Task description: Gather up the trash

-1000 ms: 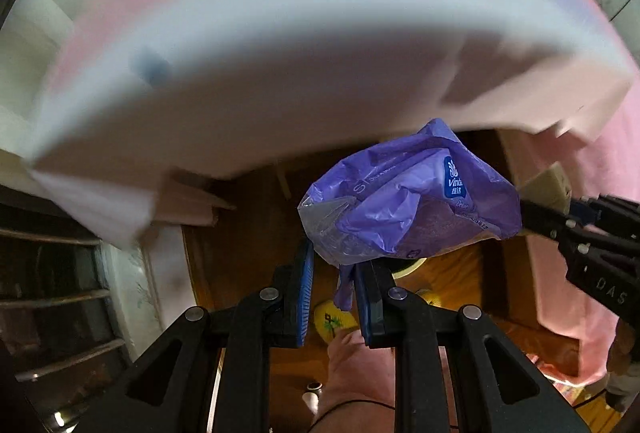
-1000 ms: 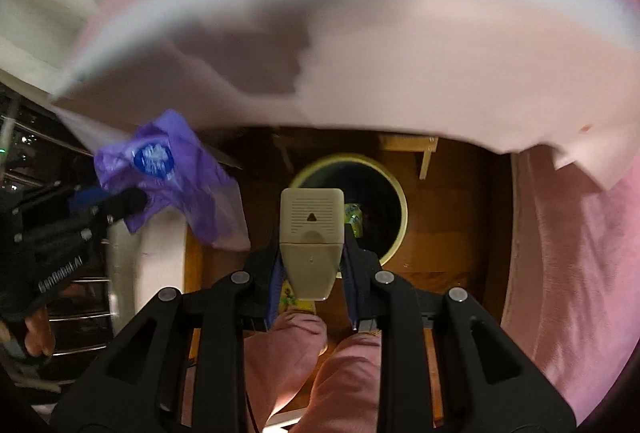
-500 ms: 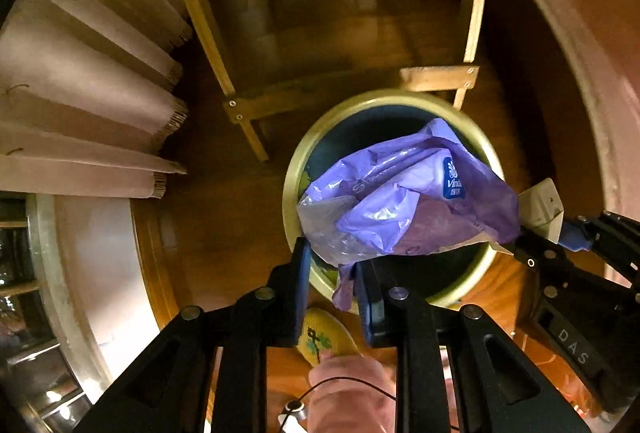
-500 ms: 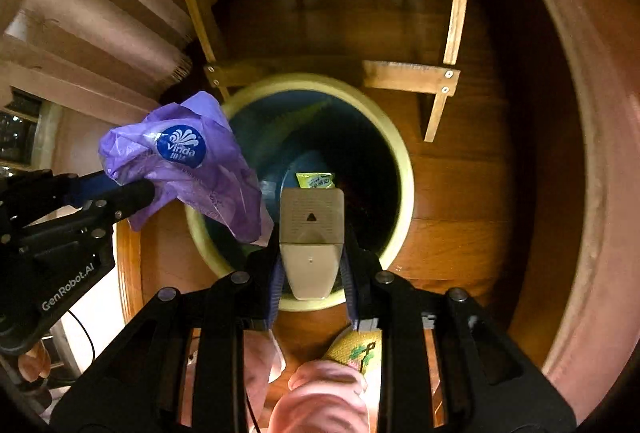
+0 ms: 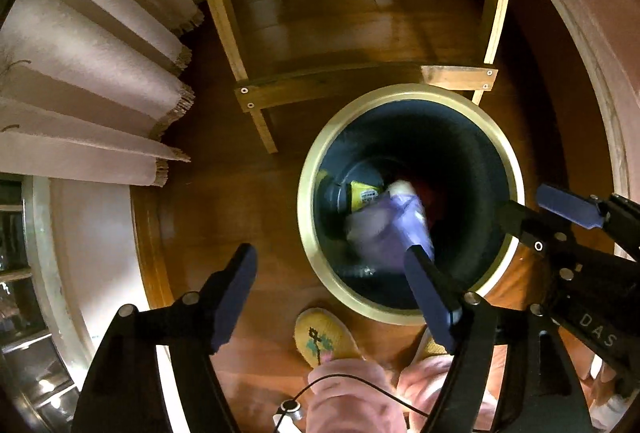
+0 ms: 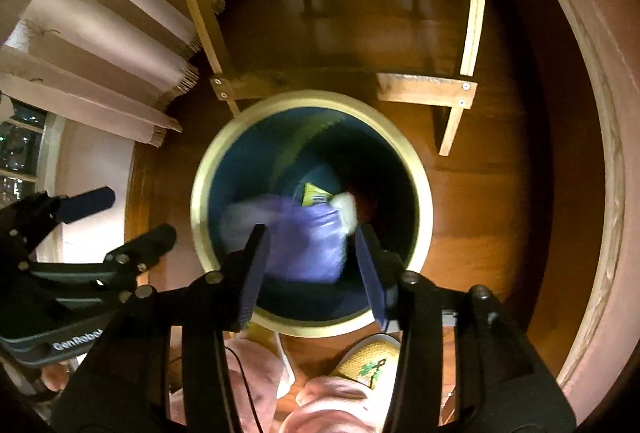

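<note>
Dim, warm indoor light, strong amber cast on floor (image 5: 248, 193). Heavy fisheye bend both views; black vignette at corners, chair legs (image 5: 218, 5) curved. Bin (image 5: 308, 217) interior near black, rim catching light. Motion blur on purple bag (image 5: 390, 233) in left view, worse in right (image 6: 304, 237), where bin rim (image 6: 200, 193) smears too. Beige item (image 6: 346, 213) blown to a pale blob. Yellow packet (image 5: 362, 195) legible only as colour. Soft glare patches on floor near top (image 6: 372, 29). Curtain (image 5: 80, 73) evenly lit, folds shadowed. Gripper fingers (image 5: 230, 297) sharp, dark, little surface detail. Window (image 6: 18, 149) dark, small lights outside.
</note>
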`<act>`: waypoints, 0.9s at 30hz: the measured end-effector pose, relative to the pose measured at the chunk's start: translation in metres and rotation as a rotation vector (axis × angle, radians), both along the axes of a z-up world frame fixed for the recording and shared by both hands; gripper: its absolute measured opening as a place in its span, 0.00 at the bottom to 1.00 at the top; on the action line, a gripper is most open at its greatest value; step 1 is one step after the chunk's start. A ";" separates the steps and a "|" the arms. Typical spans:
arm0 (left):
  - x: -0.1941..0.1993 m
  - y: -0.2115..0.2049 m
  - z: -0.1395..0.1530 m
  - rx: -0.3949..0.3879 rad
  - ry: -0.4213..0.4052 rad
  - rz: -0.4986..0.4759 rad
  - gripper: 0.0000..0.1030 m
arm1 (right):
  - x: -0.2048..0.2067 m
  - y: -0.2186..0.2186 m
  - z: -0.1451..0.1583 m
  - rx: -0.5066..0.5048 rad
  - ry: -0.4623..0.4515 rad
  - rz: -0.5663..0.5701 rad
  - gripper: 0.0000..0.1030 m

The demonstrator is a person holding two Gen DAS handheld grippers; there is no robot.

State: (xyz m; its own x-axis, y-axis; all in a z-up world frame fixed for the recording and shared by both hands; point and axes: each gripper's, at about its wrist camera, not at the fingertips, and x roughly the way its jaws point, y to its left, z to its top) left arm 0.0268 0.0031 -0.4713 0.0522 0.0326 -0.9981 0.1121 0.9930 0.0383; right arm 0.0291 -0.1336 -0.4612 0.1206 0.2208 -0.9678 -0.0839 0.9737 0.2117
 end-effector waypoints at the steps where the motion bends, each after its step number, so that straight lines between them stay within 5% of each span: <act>1: 0.000 0.002 0.004 0.001 -0.003 0.009 0.75 | 0.000 0.001 0.004 -0.001 -0.005 0.000 0.40; 11: 0.002 0.018 0.070 -0.034 -0.044 0.041 0.75 | -0.009 0.004 0.061 0.002 -0.022 -0.033 0.40; 16: -0.002 0.021 0.141 -0.071 -0.078 0.043 0.75 | -0.015 0.000 0.112 0.009 -0.031 -0.068 0.40; 27: -0.006 0.022 0.327 -0.163 -0.214 -0.023 0.75 | -0.017 -0.002 0.279 0.055 -0.163 -0.163 0.40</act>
State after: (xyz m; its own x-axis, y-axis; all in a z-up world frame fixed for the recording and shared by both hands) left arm 0.0207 0.0248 -0.1438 0.2612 -0.1309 -0.9564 0.1408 0.9853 -0.0964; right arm 0.0117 -0.1359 -0.1824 0.3125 0.2375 -0.9198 0.0358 0.9646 0.2613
